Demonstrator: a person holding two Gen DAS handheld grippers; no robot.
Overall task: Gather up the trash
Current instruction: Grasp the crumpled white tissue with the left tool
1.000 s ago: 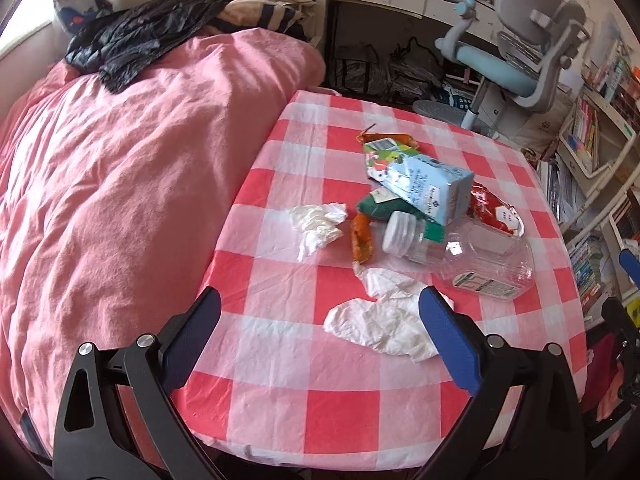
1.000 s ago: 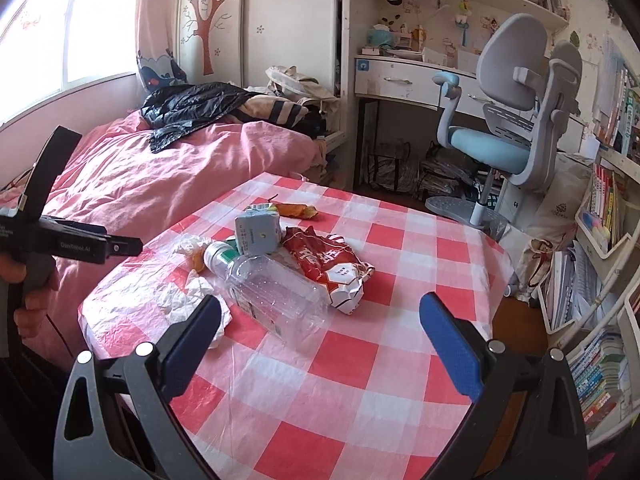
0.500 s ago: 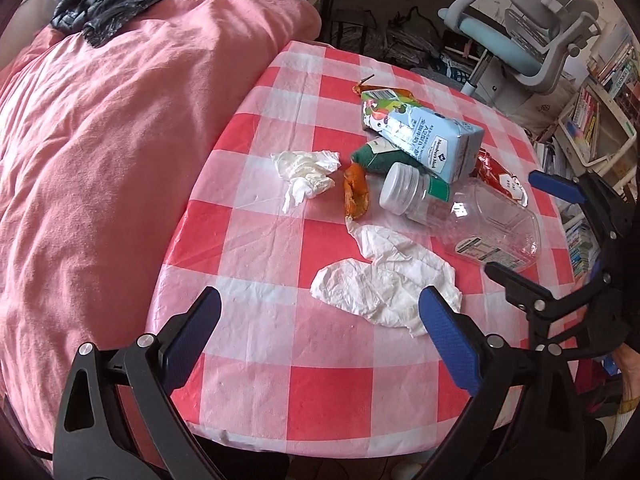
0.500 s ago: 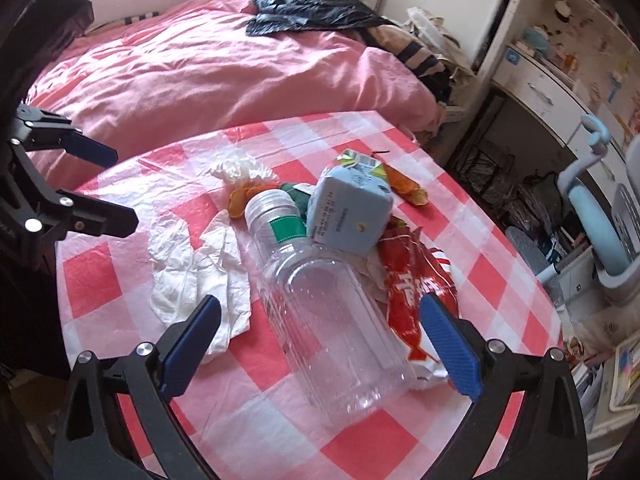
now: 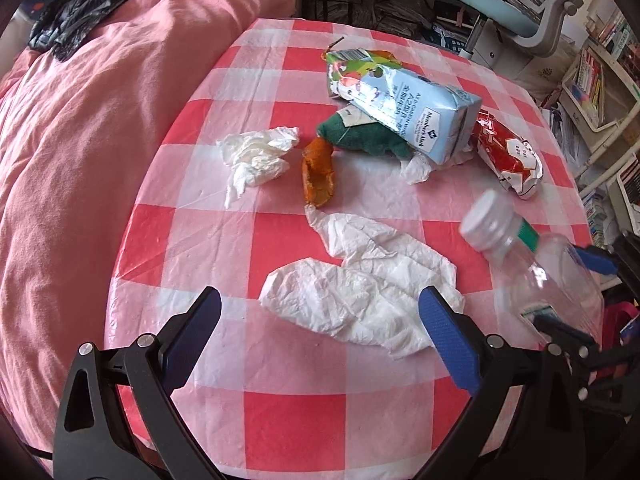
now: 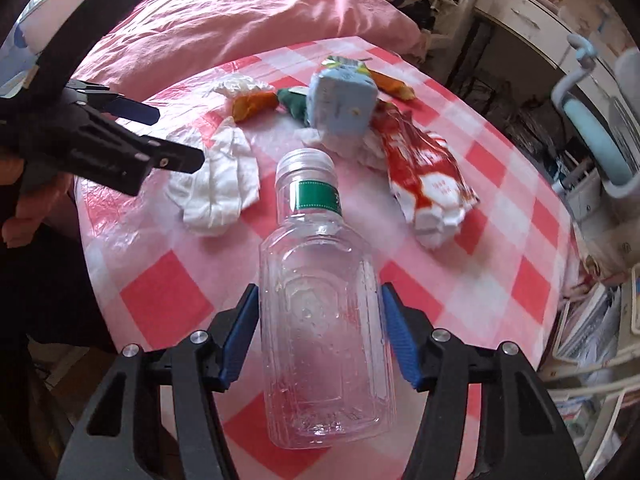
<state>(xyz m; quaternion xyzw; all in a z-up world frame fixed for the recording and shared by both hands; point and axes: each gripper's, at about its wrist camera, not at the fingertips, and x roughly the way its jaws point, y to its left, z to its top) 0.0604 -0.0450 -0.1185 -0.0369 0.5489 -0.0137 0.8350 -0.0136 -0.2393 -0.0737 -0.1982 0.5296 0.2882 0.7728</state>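
My right gripper (image 6: 320, 336) is shut on a clear plastic bottle (image 6: 320, 320) with a white cap and green band, lifted off the table; it also shows in the left wrist view (image 5: 536, 264). My left gripper (image 5: 320, 324) is open and empty just above a flat crumpled white tissue (image 5: 360, 288). On the checked tablecloth (image 5: 280, 400) lie a second balled tissue (image 5: 256, 156), an orange peel (image 5: 318, 176), a green wrapper (image 5: 360, 140), a blue milk carton (image 5: 412, 108) and a red snack bag (image 5: 508, 152).
A pink bed (image 5: 80, 140) borders the table's left side with a black bag (image 5: 80, 12) on it. A grey-blue desk chair (image 5: 512, 12) stands behind the table, bookshelves (image 5: 600, 80) to the right.
My right gripper closed on the bottle and lifted it away from the pile toward the table's right edge. My left gripper moved closer over the flat tissue.
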